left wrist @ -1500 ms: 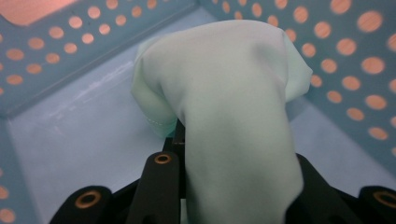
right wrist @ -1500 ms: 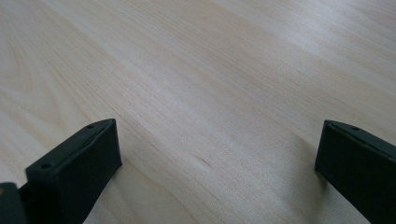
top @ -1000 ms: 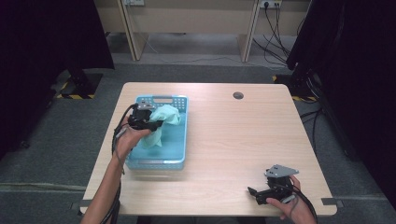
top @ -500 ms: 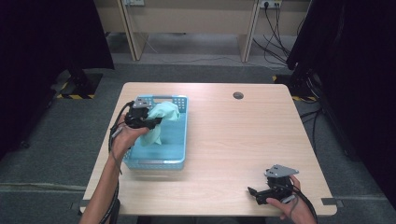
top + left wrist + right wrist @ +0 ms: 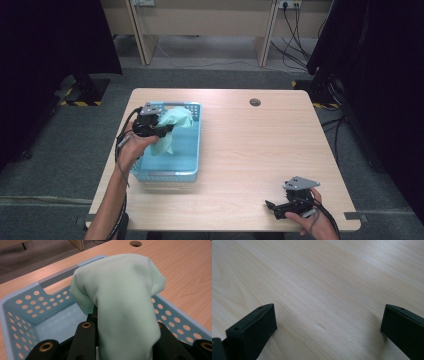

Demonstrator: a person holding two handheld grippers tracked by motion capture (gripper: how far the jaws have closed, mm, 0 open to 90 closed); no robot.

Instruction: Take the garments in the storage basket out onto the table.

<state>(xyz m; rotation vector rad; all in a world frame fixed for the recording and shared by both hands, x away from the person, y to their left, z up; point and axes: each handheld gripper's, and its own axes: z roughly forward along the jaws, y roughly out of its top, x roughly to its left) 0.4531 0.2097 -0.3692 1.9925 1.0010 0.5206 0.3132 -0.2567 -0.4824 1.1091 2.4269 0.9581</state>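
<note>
Clamping the cloth point(image 5: 175, 120) in the left gripper point(image 5: 161, 131), jaws pinched together on a fold of it, and holding it up over the far half of the basket point(image 5: 165, 174) by the left edge of the table point(image 5: 250, 150). Hardly changing anything against a second ago: keeping the cloth raised at much the same spot, perhaps nudging the gripper a touch toward the far left corner, with the basket sitting about where it was. Judging from that, pausing mid-lift rather than moving on; whether taking the cloth out or lowering it in, not telling from this hold alone.

Parking the right gripper point(image 5: 272, 207) near the near right corner, well apart from the basket, staying put as before. Seen in the right gripper view, standing with jaws wide apart on bare wood point(image 5: 324, 290), gripping nothing.

Looking at the cloth point(image 5: 120, 302) in the left gripper view: pale mint green, smooth and thin, draping in a soft hump over the jaws and hiding their tips, one stitched hem edge peeking out at the lower left fold. Hanging in the high view as a bunched top with a tail trailing down inside the basket, seemingly not quite clearing the rim. Showing the basket point(image 5: 22, 312) as light blue plastic, walls dotted with round holes, a grey handle bar at the far end, floor bare beneath the cloth.
</note>
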